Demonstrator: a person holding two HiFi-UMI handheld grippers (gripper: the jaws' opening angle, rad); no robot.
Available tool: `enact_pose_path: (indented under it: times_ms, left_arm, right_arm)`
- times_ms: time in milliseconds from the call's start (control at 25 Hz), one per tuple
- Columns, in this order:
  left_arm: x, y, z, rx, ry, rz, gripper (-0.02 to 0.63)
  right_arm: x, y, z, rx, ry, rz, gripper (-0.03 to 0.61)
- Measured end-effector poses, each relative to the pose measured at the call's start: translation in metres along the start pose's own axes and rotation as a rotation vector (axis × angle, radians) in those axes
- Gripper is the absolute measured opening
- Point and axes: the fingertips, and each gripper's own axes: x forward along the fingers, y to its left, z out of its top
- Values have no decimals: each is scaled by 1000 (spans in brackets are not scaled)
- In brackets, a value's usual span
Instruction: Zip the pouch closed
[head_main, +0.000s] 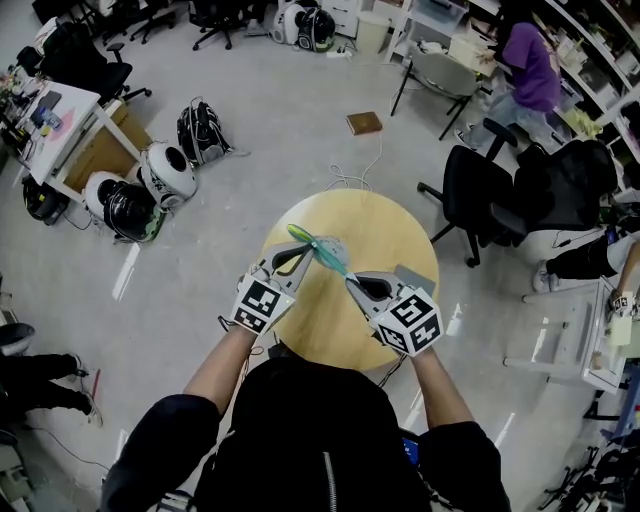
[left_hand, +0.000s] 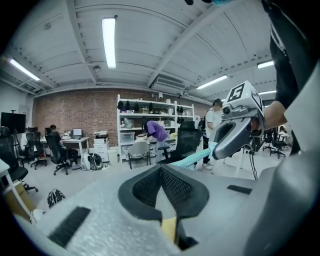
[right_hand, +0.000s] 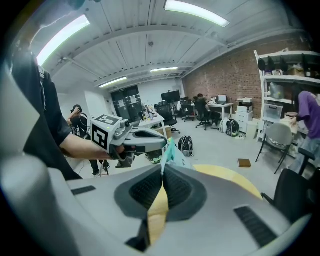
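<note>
A teal pouch (head_main: 322, 252) hangs stretched above the round wooden table (head_main: 392, 228), held between both grippers. My left gripper (head_main: 308, 252) is shut on the pouch's upper edge near its green far end; what its tips pinch there is hidden. My right gripper (head_main: 350, 283) is shut on the pouch's near corner. In the left gripper view the shut jaws (left_hand: 161, 166) have the pouch (left_hand: 192, 158) running off to the right gripper (left_hand: 216, 152). The right gripper view shows the pouch (right_hand: 173, 154) rising from its shut tips (right_hand: 163, 170) up to the left gripper (right_hand: 164, 143).
On the floor around the table are a black backpack (head_main: 201, 132), helmets (head_main: 165, 172), a brown box (head_main: 364, 123) and black office chairs (head_main: 478, 190). A white desk (head_main: 62, 128) stands at left. A person in purple (head_main: 530, 66) works by the shelves at back right.
</note>
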Motion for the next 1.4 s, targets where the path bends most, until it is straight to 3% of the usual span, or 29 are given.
enact_pose_path:
  times_ms: [160,1400]
  left_arm:
    - [-3,2,1,26,6,-6,5]
    - [-31,50,-43,-44,71,147,9]
  right_arm:
    - [0,4,4,-8,-5,4,9]
    - [-1,20,0,-16,2,14,9]
